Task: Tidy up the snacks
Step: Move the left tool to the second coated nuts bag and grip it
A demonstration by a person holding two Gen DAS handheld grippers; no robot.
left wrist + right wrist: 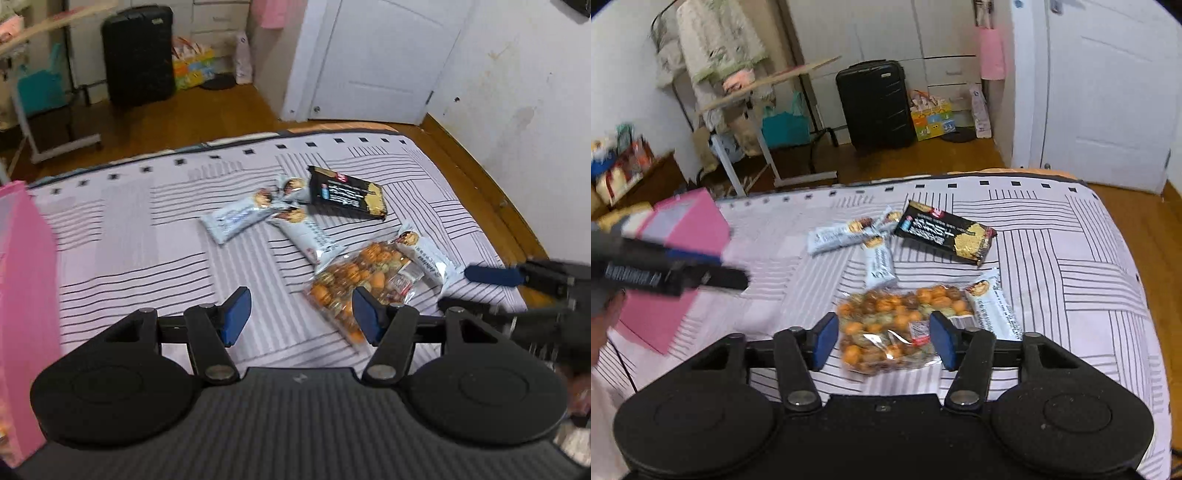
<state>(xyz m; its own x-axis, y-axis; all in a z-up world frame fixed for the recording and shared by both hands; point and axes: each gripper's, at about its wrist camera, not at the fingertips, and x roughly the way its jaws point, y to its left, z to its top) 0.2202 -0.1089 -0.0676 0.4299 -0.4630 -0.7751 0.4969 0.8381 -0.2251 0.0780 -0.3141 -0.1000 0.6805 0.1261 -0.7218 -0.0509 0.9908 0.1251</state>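
Snacks lie scattered on the striped bed sheet (129,240). There is a clear bag of orange balls (354,288) (886,325), a black packet (347,194) (945,234) and several pale blue-white bars (240,219) (838,234). My left gripper (301,314) is open over bare sheet, just left of the clear bag, with nothing between its fingers. My right gripper (884,332) is open, and the clear bag shows between its blue pads (827,338) without touching them. It also shows at the right edge of the left wrist view (480,291).
A pink box (22,295) (683,236) stands on the bed's left side, with my blurred left gripper (731,269) in front of it. Beyond the bed's far edge are wooden floor, a black suitcase (875,103), a folding table (768,85) and a white door (1108,92).
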